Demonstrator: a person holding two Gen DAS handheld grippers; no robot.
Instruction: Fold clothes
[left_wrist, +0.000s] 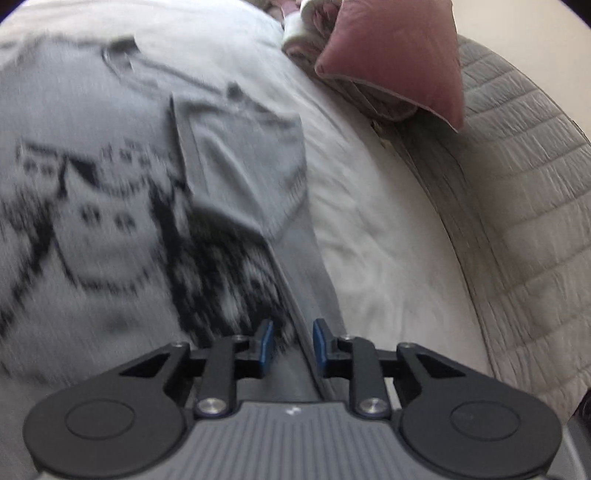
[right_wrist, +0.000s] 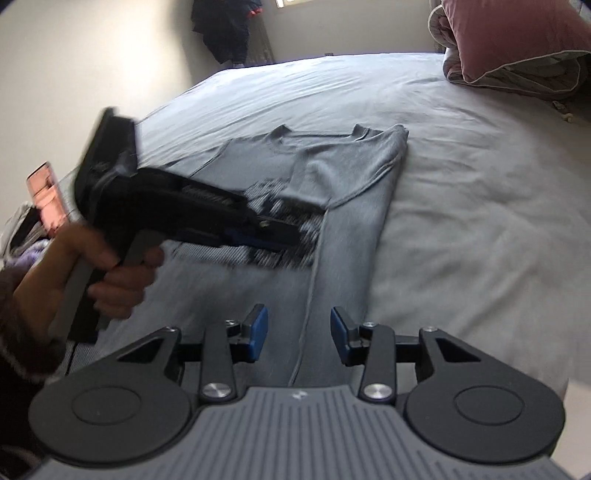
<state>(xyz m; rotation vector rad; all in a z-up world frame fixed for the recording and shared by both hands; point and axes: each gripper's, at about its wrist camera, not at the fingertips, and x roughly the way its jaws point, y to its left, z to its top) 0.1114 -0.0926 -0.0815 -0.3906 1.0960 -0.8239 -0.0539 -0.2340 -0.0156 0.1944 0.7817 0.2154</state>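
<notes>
Right hand-held gripper (right_wrist: 295, 330): fingers held apart, nothing between them, poised above the folded edge of the T-shirt.
Left hand-held gripper (left_wrist: 293, 345): fingers apart, a fabric seam seen running between them; contact cannot be told.
T-shirt (right_wrist: 347, 173): grey, printed, spread on the bed ahead of both grippers, one side and sleeve (left_wrist: 240, 166) already turned inward.
Handling: judged light, soft, limp; best pinched at hem or side seam.
Bed (right_wrist: 480, 192): pale sheet beyond.
Pillow (right_wrist: 517, 40): farthest.
</notes>
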